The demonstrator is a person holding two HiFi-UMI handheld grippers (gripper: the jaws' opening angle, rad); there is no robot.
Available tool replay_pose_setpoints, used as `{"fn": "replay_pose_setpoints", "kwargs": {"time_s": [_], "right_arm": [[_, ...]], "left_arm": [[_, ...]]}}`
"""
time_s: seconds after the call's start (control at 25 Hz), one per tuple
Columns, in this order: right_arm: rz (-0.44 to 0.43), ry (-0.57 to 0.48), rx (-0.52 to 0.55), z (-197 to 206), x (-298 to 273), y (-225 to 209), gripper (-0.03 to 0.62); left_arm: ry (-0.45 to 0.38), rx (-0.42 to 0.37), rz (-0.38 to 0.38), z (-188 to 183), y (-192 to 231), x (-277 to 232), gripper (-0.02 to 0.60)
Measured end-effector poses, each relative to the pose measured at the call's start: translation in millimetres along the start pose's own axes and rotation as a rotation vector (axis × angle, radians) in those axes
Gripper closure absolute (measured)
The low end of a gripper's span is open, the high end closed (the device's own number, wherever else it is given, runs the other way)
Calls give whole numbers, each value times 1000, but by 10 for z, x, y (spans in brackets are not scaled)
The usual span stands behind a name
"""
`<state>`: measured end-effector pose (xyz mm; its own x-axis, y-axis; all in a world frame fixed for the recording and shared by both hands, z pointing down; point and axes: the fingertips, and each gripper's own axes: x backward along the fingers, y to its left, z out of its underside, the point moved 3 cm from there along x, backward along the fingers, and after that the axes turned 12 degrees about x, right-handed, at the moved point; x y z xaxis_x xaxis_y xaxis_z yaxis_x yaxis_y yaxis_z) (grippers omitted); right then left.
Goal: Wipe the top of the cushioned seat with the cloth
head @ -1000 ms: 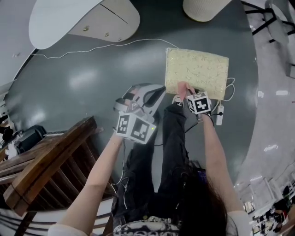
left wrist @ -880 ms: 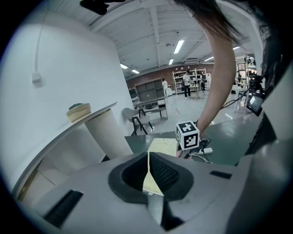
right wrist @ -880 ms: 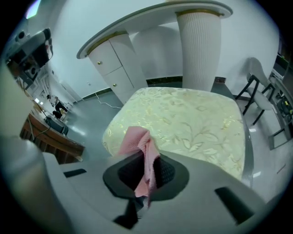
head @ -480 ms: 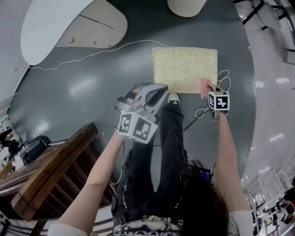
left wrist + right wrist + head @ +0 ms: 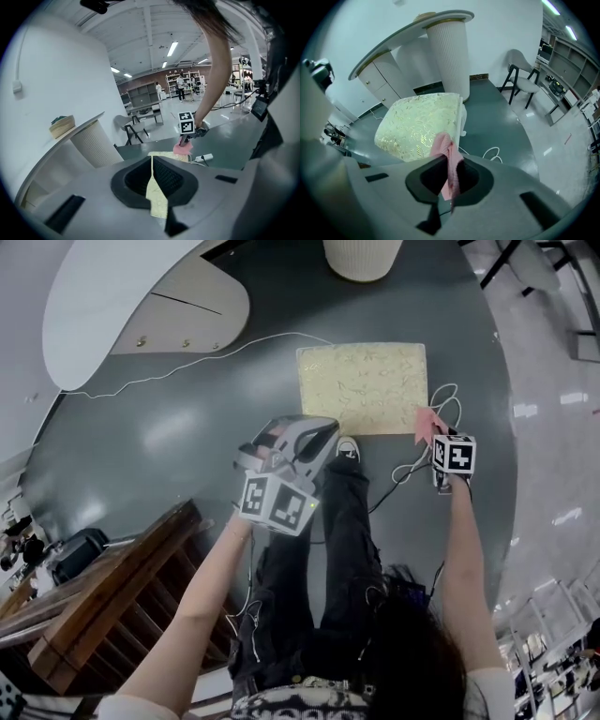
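The glossy dark grey floor (image 5: 169, 427) carries the cream, gold-patterned cushioned seat (image 5: 361, 385), just ahead and left of the right gripper (image 5: 434, 433). A white power strip (image 5: 203, 158) with looped cable (image 5: 448, 395) lies beneath that gripper. A ribbed white pedestal (image 5: 361, 257) stands beyond the seat.

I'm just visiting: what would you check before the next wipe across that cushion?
1. Cloth gripped: ok. The right gripper is shut on the pink cloth.
2. Cloth touching the seat top: cannot tell. It hangs at the near right corner of the cushioned seat.
3. Seat top free of objects: ok.
4. Left gripper out of the way: ok. It is shut, empty and held back from the seat.
5. White cable beside the seat: cannot tell whether it would snag.
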<state>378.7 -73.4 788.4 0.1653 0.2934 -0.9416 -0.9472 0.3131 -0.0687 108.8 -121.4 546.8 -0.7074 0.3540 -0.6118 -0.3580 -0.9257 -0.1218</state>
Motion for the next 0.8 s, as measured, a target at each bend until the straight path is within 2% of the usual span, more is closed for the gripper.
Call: {"fn": "replay_pose_setpoints", "kwargs": {"time_s": [0.44, 0.8], "right_arm": [[-145, -258, 15, -867, 1046, 398, 583], [-267, -403, 40, -1487, 1972, 1005, 583]], "left_arm": [[-6, 40, -120, -410, 173, 340, 571], [-15, 148, -259, -651, 204, 893, 571]]}}
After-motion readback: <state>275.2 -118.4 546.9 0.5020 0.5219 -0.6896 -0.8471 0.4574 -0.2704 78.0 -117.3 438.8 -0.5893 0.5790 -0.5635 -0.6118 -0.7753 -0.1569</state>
